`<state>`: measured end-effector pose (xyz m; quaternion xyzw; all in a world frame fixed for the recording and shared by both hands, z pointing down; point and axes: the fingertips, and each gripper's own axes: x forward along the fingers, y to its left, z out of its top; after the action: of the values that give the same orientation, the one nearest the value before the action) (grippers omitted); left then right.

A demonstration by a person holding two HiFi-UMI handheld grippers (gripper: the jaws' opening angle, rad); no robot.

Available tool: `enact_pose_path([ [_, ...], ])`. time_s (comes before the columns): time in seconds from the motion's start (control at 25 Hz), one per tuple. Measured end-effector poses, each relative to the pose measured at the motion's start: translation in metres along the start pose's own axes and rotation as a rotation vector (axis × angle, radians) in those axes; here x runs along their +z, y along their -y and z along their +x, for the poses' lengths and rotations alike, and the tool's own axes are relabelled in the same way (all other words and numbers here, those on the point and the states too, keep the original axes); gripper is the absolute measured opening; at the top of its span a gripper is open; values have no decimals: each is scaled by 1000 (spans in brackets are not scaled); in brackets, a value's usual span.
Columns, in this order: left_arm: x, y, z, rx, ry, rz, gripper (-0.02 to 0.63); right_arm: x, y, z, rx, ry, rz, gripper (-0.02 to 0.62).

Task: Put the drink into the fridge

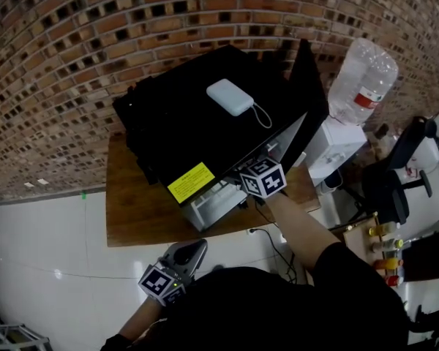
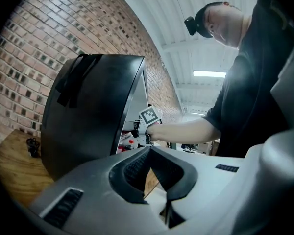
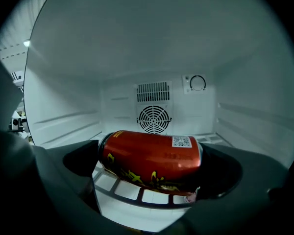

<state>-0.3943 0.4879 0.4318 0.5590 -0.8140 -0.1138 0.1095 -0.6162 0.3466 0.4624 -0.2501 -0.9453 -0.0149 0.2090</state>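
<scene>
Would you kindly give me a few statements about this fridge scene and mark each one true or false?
1. The right gripper holds a red can sideways inside the fridge. True.
2. The left gripper holds a bottle. False: its jaws are together on nothing.
3. The fridge door is shut. False: it stands open.
4. A white power bank lies on top of the fridge. True.
</scene>
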Motion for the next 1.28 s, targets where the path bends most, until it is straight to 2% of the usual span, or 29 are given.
enact_pose_path([
  [0.28, -1, 8, 4, -9, -7, -3, -6, 1, 8, 1, -47, -6, -50, 611],
  [0.84, -2, 14, -1, -13, -3, -18, -6, 22, 7, -5, -35, 53, -56, 612],
  [1.0, 0, 18, 3, -26, 1, -16, -6, 21, 1, -26, -5, 86, -32, 612],
  [1.16, 2, 31, 14, -51, 3, -14, -6, 22, -4, -77, 59, 153, -23, 607],
  [1.24, 1, 40, 24, -65, 3, -11, -6, 21, -2, -108, 81, 184, -11, 524],
  [1.28, 1, 46, 30, -73, 5, -11, -6, 19, 1, -126, 88, 201, 1, 446],
])
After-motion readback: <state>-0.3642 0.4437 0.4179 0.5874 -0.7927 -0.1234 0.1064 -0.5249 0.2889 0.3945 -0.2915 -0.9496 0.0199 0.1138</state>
